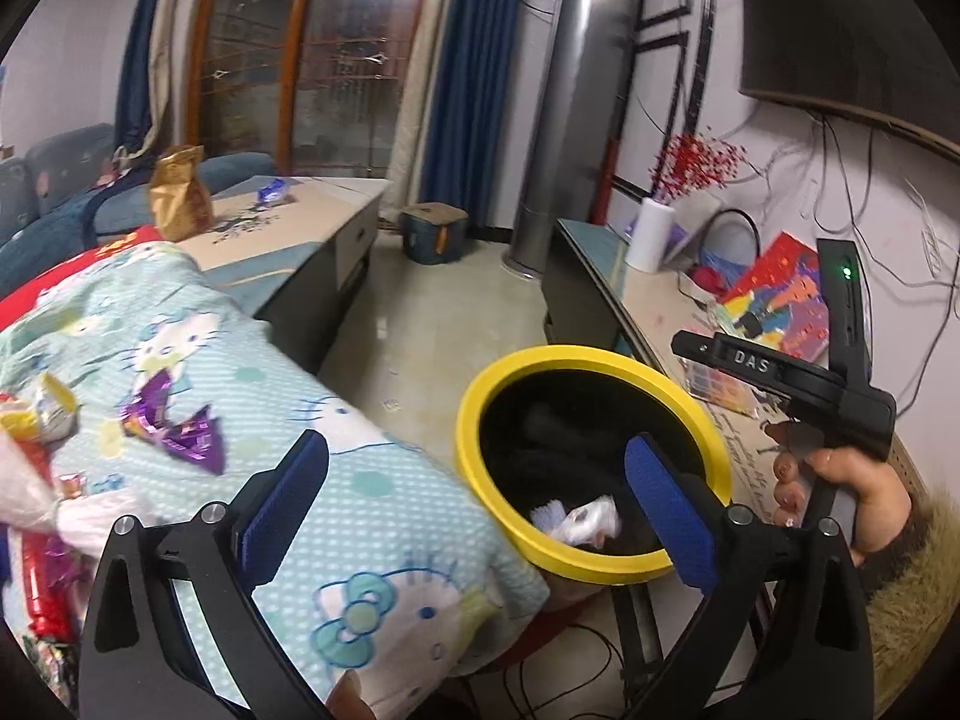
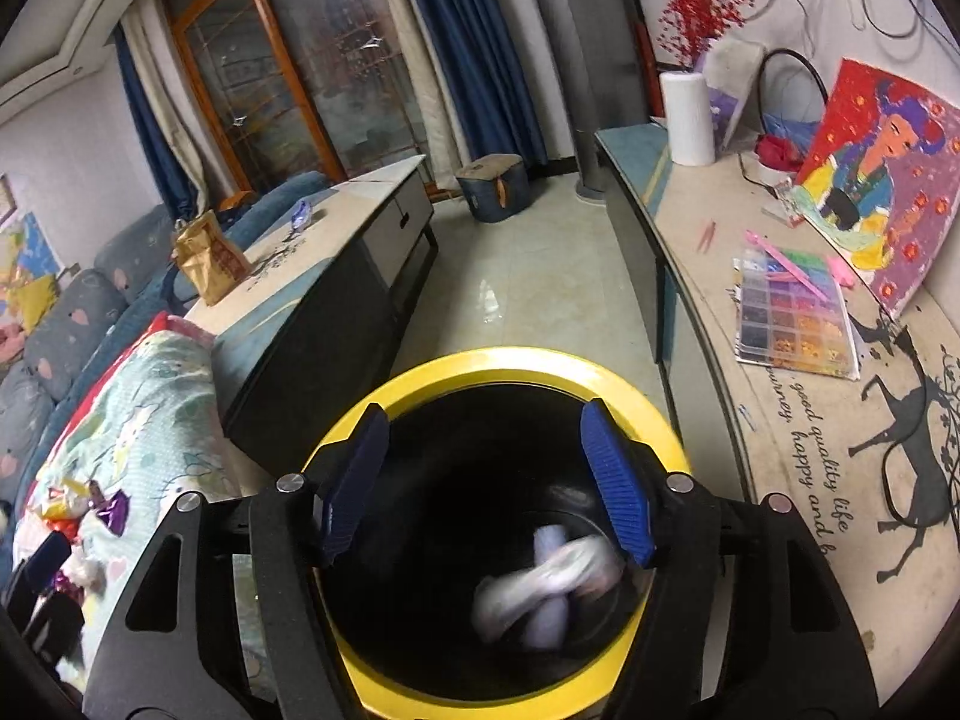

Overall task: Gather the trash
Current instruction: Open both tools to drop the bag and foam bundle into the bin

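A bin with a yellow rim (image 1: pixel 600 355) and a black inside stands beside the blanket. Crumpled white trash (image 1: pixel 585 519) lies in the bin. My left gripper (image 1: pixel 480 489) stands wide open with nothing between its blue pads, spanning the blanket's edge and the bin's near rim. My right gripper (image 2: pixel 486 474) hangs open right over the bin (image 2: pixel 522 360). Below it, white trash (image 2: pixel 552 588) shows blurred inside the bin, clear of the pads. Purple wrappers (image 1: pixel 180 429) and a yellow-red wrapper (image 1: pixel 42 414) lie on the cat-print blanket (image 1: pixel 336 444).
A brown paper bag (image 1: pixel 179 195) and a blue wrapper (image 1: pixel 273 189) sit on the low table (image 1: pixel 312 222). The long bench (image 2: pixel 690 276) on the right carries a bead box (image 2: pixel 792 318), a painting (image 2: pixel 876 180) and a paper roll (image 2: pixel 690 120). Tiled floor (image 2: pixel 528 288) runs between them.
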`<state>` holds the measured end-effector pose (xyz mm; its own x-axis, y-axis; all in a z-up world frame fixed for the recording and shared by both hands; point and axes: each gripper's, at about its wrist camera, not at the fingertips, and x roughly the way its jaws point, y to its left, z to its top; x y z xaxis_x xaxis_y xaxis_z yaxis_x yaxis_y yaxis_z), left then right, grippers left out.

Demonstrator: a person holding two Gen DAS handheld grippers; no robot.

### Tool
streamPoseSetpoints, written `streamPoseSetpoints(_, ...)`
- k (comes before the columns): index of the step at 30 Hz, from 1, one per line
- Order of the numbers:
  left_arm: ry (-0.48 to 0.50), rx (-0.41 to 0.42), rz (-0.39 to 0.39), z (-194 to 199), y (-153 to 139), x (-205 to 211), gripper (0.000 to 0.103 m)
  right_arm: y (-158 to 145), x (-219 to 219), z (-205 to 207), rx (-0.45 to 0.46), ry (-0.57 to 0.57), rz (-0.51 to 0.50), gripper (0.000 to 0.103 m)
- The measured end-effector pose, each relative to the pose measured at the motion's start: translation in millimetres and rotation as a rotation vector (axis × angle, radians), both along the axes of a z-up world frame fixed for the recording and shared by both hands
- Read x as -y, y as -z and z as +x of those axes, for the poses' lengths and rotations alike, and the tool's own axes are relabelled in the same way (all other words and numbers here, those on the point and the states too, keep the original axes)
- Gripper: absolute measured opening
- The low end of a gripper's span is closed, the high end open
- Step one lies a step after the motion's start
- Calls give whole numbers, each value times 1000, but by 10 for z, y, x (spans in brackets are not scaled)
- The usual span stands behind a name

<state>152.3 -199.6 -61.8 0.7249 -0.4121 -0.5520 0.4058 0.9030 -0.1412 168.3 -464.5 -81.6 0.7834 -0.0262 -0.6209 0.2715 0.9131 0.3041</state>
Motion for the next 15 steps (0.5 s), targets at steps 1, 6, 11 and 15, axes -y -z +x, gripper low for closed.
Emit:
streamPoseSetpoints(1,-14,3,-6,-13,-16,-43,96,-27,-27,3,5,-7,-2,60)
streamPoseSetpoints(6,-58,29,-19,-90,-96,-206,96,-187,-243,-21,46,-65,-18,64)
streamPoseSetpoints(11,-97,57,-26,-141,-191,-380,96,-331,-425,-57,78,-114,-29,66)
streamPoseSetpoints(15,-129,73,-28,-199,-234,-522,96,-406,-572,-81,92,-154,-26,67)
